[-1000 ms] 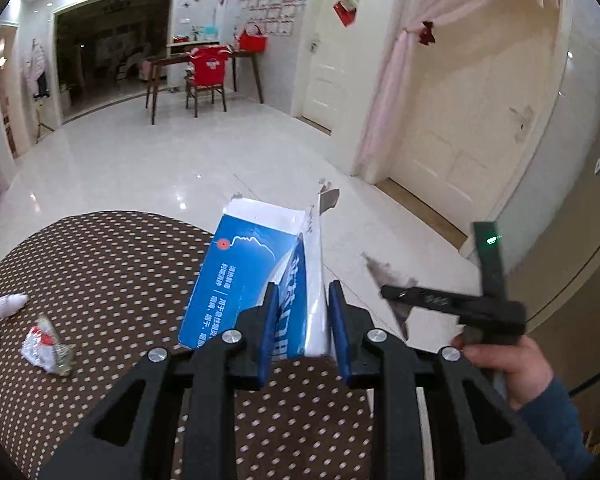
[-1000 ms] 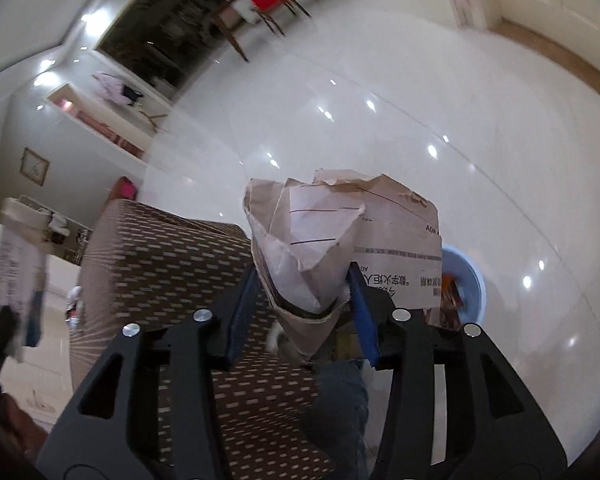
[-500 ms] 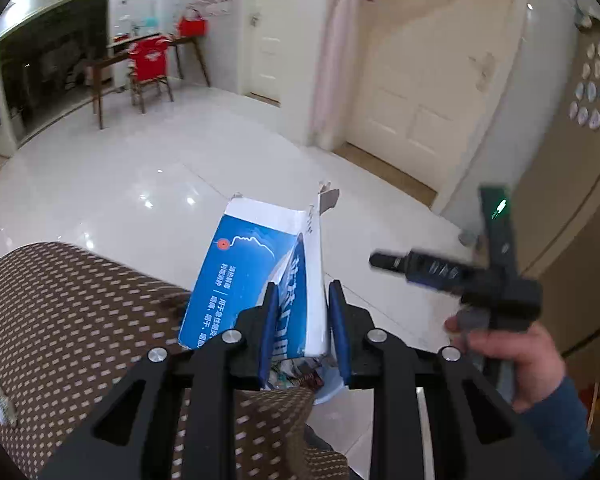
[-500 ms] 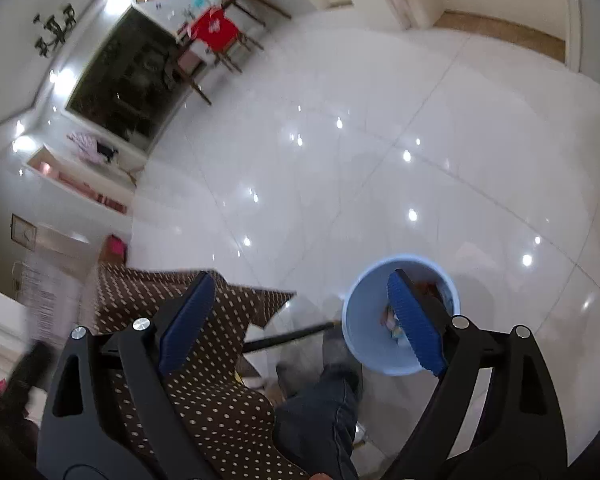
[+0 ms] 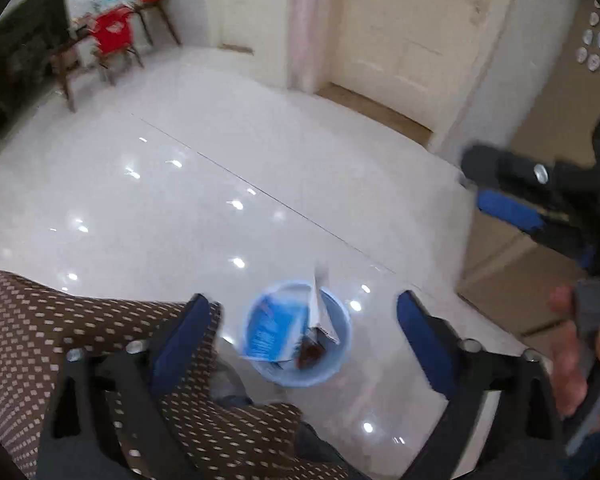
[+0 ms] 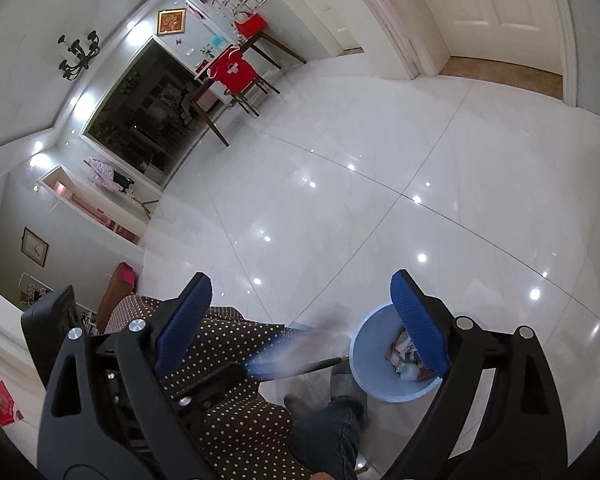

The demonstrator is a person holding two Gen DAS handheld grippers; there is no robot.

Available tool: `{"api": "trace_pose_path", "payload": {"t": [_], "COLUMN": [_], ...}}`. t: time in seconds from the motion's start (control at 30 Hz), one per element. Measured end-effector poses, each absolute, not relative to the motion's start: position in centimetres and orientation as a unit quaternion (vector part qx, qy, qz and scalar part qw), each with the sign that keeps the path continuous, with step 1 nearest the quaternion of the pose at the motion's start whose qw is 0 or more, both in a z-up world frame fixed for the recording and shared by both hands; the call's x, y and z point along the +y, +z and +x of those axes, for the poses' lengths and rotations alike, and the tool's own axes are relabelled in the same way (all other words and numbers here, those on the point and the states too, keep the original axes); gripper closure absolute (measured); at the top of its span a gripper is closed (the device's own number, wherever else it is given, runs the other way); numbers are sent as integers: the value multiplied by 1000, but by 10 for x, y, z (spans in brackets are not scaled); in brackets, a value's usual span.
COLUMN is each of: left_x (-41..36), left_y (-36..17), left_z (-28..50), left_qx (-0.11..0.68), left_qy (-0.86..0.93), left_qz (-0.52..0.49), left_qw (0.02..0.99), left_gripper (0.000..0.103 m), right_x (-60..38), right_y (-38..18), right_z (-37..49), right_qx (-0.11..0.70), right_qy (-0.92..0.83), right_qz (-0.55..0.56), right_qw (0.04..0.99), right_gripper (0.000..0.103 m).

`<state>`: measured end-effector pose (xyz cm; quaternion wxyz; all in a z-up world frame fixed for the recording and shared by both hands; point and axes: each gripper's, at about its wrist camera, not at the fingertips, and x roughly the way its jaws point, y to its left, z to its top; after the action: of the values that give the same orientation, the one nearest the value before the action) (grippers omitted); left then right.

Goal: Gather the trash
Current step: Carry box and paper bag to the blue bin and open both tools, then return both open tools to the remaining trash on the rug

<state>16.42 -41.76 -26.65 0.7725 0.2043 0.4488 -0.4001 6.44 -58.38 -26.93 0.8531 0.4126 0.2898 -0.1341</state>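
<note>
The blue and white carton is free of my left gripper and hangs tilted over the mouth of the light blue bucket on the floor. The left jaws are opening wide above it, with nothing pressed between the pads. In the right wrist view the carton is a blurred blue-white streak beside the bucket, which holds crumpled paper. My right gripper is empty and its jaws are opening. It also shows at the right edge of the left wrist view.
The brown dotted tablecloth fills the lower left, its edge close to the bucket. A person's leg and shoe stand next to the bucket, and a hand holds the right gripper. Glossy white floor spreads beyond, with a wooden table and red chair far off.
My left gripper swung from over the table to above the bucket, tipped down and let go of the carton. My right gripper dropped its crumpled paper into the bucket and rose.
</note>
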Motion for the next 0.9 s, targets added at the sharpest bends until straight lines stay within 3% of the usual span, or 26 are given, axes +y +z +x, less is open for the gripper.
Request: {"api": "trace_pose_path", "payload": {"t": [0.23,0.9], "left_x": [-390,-315], "left_y": [-251,-201], "left_z": [156,123], "left_qx": [434,405], "left_qy": [-385,-359], "left_qz": [189,108], "left_qw": [793,834], "left_gripper": [10,10], "right_x": [-573,-513], "right_y": [-272,-216], "right_z": [60,70], "right_qx": [300,305], "right_qy": [-134,-102], "right_qz": [407,339], "right_qw": [853,884], "right_gripper": [6,6]}}
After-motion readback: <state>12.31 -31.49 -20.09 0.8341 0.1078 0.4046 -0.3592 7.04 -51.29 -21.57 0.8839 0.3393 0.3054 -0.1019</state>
